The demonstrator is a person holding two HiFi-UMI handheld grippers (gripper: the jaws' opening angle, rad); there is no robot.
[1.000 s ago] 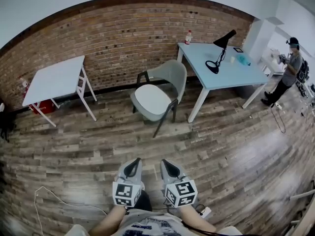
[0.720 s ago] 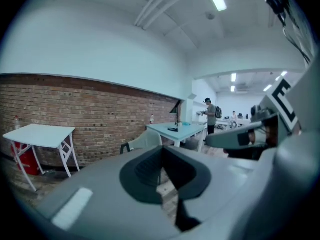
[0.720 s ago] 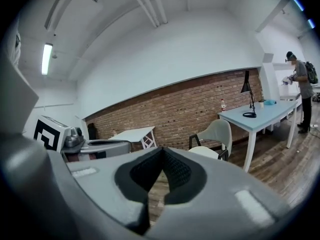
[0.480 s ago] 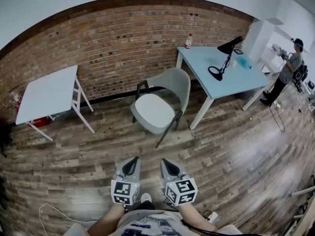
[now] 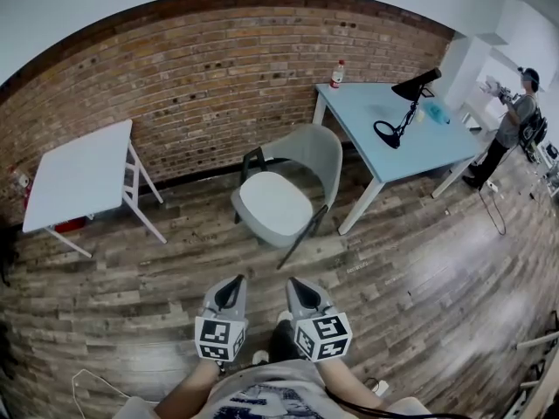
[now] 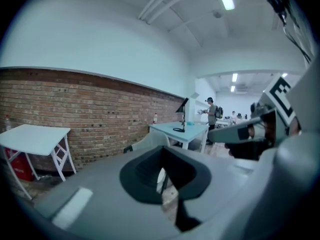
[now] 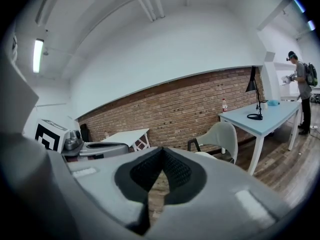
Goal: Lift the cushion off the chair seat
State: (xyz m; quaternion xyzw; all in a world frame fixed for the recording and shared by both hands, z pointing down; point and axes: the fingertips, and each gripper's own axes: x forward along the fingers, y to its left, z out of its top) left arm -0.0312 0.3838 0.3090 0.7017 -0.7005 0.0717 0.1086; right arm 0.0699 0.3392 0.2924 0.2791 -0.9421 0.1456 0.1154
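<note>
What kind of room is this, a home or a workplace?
Most likely a workplace, perhaps an office or lab room. A light blue rectangular work table carries a black desk lamp. A plain white rectangular table stands near a bare red brick wall, and the furnishing is sparse.

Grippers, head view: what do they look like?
The left gripper and right gripper match: light grey bodies that taper forward, with black-lined jaws. Each carries a cube with black-and-white square markers at its rear.

rough brick wall, wood-plank floor, matt cushion
</note>
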